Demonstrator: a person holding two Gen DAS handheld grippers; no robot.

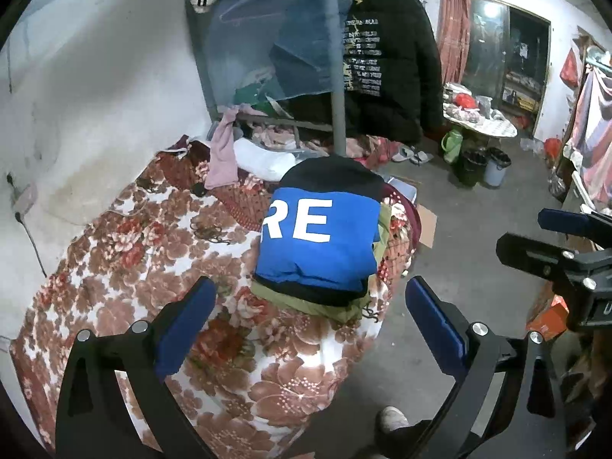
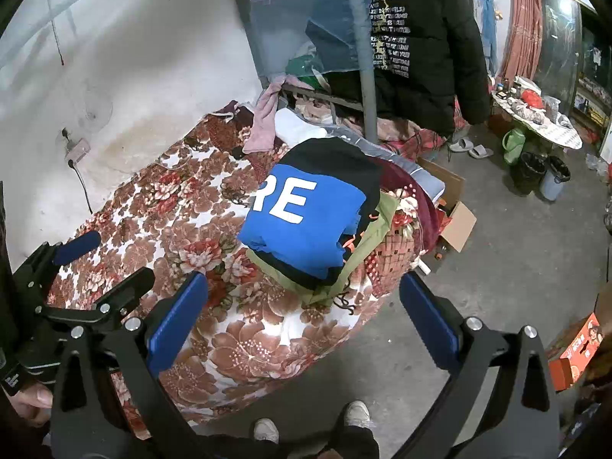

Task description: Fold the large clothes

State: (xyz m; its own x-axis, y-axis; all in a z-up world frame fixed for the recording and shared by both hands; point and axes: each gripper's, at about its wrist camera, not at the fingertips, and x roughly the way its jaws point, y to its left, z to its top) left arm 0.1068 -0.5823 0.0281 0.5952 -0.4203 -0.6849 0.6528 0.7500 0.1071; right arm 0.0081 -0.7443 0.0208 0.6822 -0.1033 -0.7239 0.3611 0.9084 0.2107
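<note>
A folded blue and black garment [image 1: 319, 241] [image 2: 306, 218] with white letters "RE" lies on top of a folded olive garment [image 1: 306, 302] [image 2: 302, 287], stacked near the right edge of the floral bed cover [image 1: 134, 267] [image 2: 160, 206]. My left gripper [image 1: 311, 313] hangs open in front of the stack, nothing between its blue pads [image 1: 185, 321]; it also shows at the left in the right wrist view [image 2: 103, 260]. My right gripper [image 2: 304, 317] is open too, empty, held above the bed's near corner; it appears at the right edge of the left wrist view [image 1: 531, 233].
A metal pole [image 1: 336, 76] rises behind the stack, with a black printed jacket [image 1: 386, 57] hanging beside it. Loose pink and white cloths [image 1: 244, 153] lie at the bed's far end. Cardboard boxes [image 2: 455, 206], bins [image 2: 543, 176] and a cluttered round table [image 2: 543, 122] stand on the floor. The person's shoes [image 2: 310, 420] are below.
</note>
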